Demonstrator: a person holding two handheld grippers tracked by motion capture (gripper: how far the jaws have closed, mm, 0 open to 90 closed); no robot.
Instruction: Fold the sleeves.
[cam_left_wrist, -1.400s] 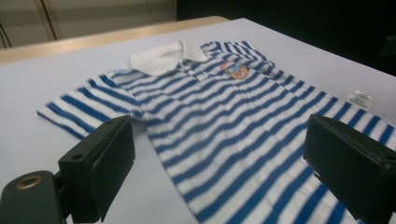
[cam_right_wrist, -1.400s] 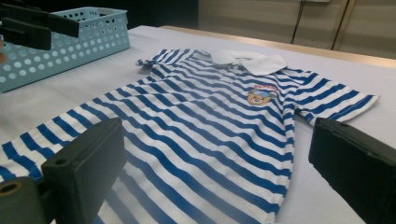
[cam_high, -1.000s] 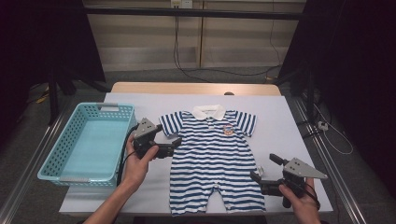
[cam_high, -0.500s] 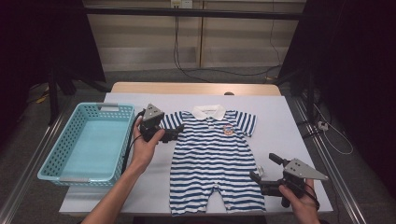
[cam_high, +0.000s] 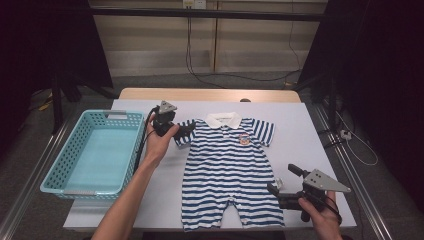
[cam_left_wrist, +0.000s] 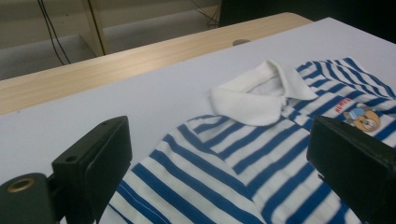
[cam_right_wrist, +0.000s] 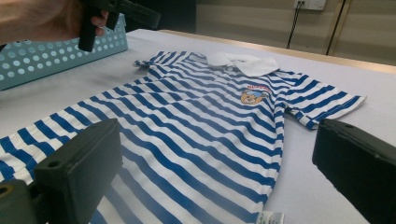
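Note:
A blue-and-white striped baby romper (cam_high: 227, 170) with a white collar lies flat and face up on the white table (cam_high: 300, 125). My left gripper (cam_high: 187, 131) is open at the romper's left sleeve. In the left gripper view its jaws stand wide apart over the striped shoulder (cam_left_wrist: 224, 158), just short of the collar (cam_left_wrist: 252, 93). My right gripper (cam_high: 282, 179) is open at the romper's lower right side, low over the table. In the right gripper view its jaws frame the striped body (cam_right_wrist: 201, 121).
A light blue plastic basket (cam_high: 55, 165) stands at the left of the table, beside the left hand, with its wall (cam_right_wrist: 42, 56) also in the right gripper view. A wooden strip (cam_high: 210, 94) runs along the far table edge. Bare tabletop lies right of the romper.
My left gripper has moved away from me along the romper's left side, up to the sleeve. The right gripper has stayed in place.

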